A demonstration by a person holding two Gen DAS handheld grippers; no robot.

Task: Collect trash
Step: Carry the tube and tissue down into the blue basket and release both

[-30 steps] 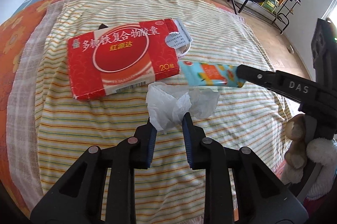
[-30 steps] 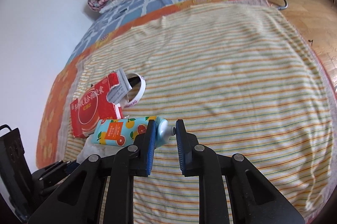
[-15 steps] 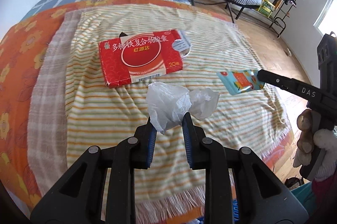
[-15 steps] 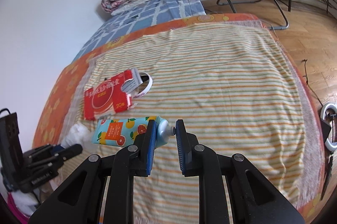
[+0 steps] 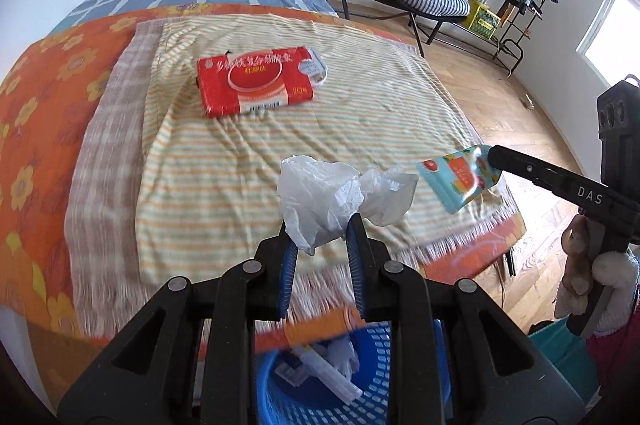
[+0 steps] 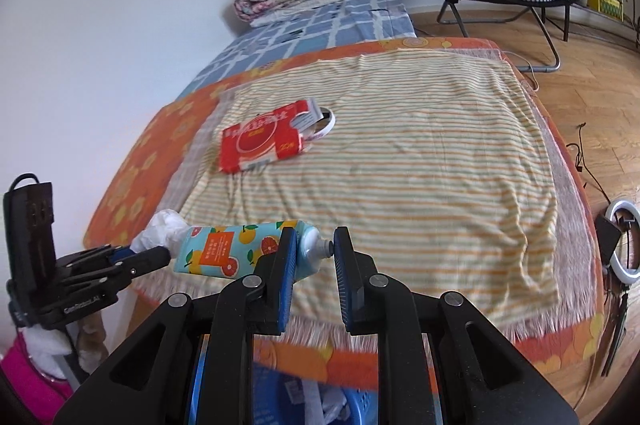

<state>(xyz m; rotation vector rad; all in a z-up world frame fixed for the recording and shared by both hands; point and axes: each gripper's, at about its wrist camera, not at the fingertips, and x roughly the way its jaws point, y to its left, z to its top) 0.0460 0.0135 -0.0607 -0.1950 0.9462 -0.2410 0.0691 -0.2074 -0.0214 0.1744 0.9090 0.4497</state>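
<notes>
the left gripper (image 5: 322, 239) is clamped on a crumpled white tissue wad (image 5: 340, 197), pinched low between the blue pads so most of it puffs out above and past the tips. the right gripper (image 6: 314, 251) is clenched on a teal squeeze tube with orange fruit print (image 6: 236, 251), gripped at its neck end (the nozzle pokes into the gap, the body sticks out to the left). both are held in the air near the bed's fringed edge, above a blue plastic mesh basket (image 5: 404, 341) holding some scraps. a flat red cardboard box (image 5: 256, 81) lies on the striped yellow blanket (image 6: 420, 161), well apart.
</notes>
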